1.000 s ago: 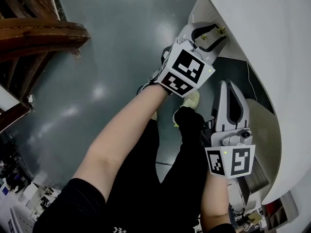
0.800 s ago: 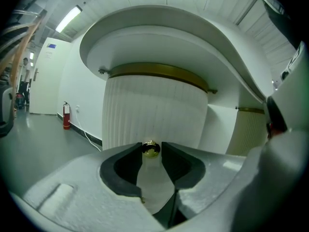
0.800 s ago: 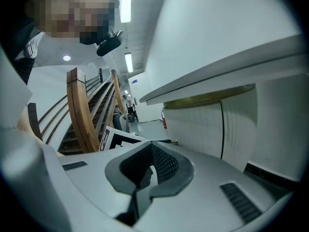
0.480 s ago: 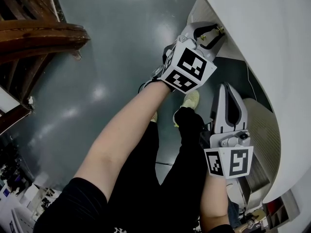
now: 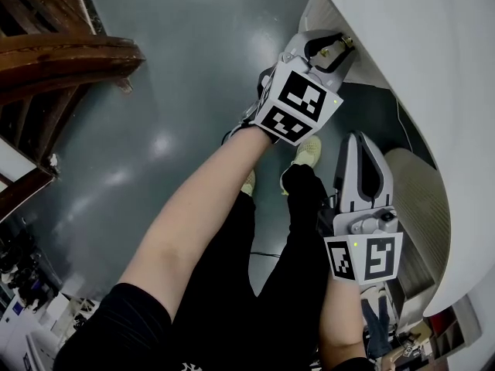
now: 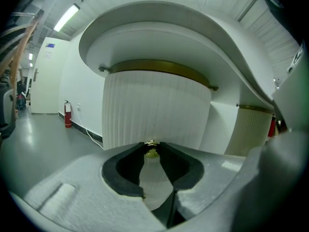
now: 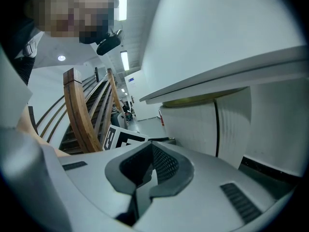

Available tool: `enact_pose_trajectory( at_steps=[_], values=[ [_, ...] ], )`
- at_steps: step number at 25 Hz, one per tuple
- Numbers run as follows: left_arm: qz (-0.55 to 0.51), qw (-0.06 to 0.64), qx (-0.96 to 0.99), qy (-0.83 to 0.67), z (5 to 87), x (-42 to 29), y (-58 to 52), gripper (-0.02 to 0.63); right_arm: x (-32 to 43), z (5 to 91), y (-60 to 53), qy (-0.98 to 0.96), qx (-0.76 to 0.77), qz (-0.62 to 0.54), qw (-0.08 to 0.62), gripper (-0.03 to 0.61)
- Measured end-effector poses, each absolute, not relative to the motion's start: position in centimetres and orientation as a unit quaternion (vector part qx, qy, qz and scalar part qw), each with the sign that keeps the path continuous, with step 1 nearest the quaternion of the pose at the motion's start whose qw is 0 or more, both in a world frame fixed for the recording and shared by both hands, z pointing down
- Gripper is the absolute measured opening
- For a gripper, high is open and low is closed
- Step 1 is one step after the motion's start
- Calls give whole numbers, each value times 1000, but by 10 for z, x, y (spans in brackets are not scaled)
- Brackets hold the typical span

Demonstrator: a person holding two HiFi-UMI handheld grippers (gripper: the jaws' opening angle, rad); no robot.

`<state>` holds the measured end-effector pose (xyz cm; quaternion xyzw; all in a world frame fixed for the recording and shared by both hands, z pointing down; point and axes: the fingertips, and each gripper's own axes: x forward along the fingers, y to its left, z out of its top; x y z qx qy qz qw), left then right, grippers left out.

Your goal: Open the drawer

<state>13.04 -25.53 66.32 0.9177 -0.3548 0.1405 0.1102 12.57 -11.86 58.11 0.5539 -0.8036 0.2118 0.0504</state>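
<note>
A small brass drawer knob (image 5: 347, 42) sticks out of the white front (image 5: 319, 10) under the curved white counter. My left gripper (image 5: 340, 49) reaches up to it, and its jaws are closing with the knob (image 6: 151, 151) between the fingertips, which touch it on both sides. My right gripper (image 5: 363, 139) hangs lower and nearer to me, pointing at the counter's dark recess. In the right gripper view its tips (image 7: 151, 144) meet with nothing between them. The drawer's own outline does not show.
A ribbed white curved panel (image 6: 154, 105) with a brass band stands under the counter's overhang (image 5: 418, 68). The grey glossy floor (image 5: 178, 91) spreads to the left. A wooden stair rail (image 5: 69, 56) is at far left. The person's legs and shoes (image 5: 308, 151) are below the grippers.
The left gripper's jaws have narrowed around the brass knob. The left gripper sits slightly higher in the head view; the right gripper has barely shifted.
</note>
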Motion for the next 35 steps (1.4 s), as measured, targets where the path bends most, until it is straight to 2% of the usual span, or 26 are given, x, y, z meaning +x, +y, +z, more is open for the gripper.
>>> enact_pose_trajectory(
  at_steps=[15, 35],
  values=[
    [165, 144, 903, -370, 666, 78, -210, 109, 100, 556, -92, -799, 551, 234, 56, 15],
    [201, 153, 901, -352, 669, 7, -147, 109, 47, 520, -53, -803, 546, 231, 60, 15]
  ],
)
